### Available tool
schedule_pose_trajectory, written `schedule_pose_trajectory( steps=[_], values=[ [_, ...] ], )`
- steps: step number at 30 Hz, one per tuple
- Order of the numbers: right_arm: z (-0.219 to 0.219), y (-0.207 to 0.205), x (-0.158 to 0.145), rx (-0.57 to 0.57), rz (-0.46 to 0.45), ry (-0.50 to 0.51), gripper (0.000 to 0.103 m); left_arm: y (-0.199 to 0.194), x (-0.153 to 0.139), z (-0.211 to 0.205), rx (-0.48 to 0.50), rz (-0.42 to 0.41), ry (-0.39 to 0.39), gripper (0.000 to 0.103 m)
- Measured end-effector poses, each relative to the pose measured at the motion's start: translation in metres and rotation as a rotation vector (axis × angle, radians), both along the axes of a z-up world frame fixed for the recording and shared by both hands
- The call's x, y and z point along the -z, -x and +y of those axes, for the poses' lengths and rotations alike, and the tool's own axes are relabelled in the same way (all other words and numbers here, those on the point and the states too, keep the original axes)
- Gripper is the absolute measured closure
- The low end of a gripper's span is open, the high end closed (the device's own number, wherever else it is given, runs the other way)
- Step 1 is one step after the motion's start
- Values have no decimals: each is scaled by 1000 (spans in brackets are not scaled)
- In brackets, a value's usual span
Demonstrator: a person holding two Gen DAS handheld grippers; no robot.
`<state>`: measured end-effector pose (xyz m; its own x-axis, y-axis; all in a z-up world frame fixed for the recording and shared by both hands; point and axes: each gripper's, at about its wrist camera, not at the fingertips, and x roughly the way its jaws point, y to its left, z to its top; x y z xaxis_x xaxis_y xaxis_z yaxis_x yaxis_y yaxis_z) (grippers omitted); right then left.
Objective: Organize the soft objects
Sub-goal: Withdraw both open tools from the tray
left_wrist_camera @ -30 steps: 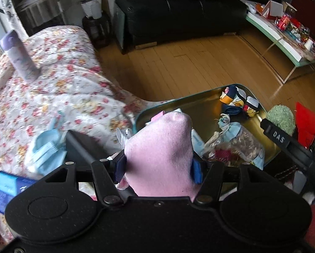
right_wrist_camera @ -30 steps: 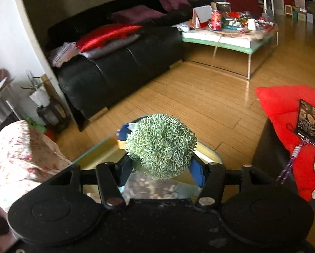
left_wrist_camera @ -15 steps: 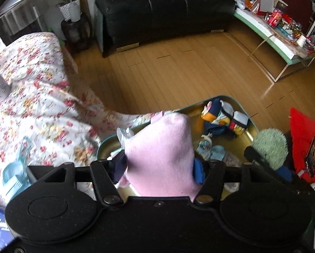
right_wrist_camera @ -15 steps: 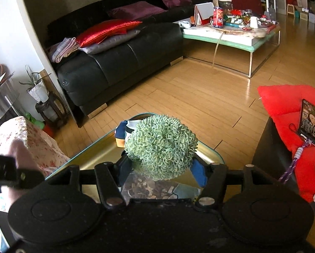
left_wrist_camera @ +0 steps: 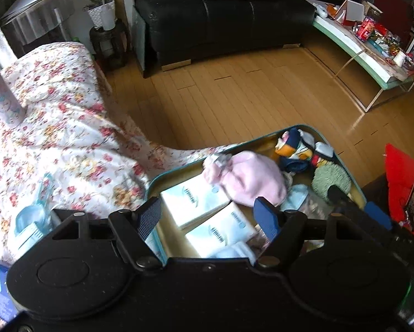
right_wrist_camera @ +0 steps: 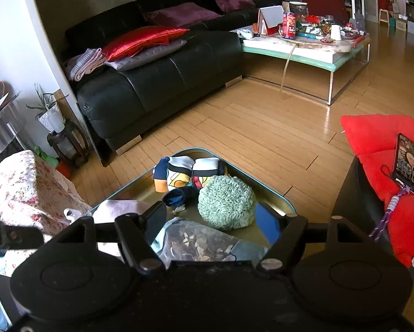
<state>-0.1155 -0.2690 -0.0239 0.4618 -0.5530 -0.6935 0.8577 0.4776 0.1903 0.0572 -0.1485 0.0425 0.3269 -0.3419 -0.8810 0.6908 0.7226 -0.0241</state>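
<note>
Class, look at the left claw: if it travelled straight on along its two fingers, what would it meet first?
Probably the white tissue packs lying in the tray, directly between the fingers of the open left claw. The pink sock lies just beyond them; depth is hard to judge.

We are in a home's living room: black leather sofa (right_wrist_camera: pixel 162 83) with cushions (right_wrist_camera: pixel 143 40), cluttered coffee table (right_wrist_camera: pixel 306 47), wooden floor (left_wrist_camera: pixel 248 102), potted plant (right_wrist_camera: pixel 50 116).

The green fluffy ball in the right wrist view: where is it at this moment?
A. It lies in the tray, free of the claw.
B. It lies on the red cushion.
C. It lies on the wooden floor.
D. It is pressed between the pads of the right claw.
A: the green fluffy ball rests inside the tray, and the right claw stands open around it without pressing it.
</note>
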Motion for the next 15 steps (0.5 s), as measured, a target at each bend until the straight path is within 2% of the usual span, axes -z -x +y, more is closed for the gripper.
schedule_pose_trajectory(
  steps=[8,15],
  values=[
    [3,2,-3,-15,-1,39,32,1,-9,47,-64,4,7,34],
    [7,5,-5,-31,-3,82,32,0,-27,106,-160,-51,5,33]
  ],
)
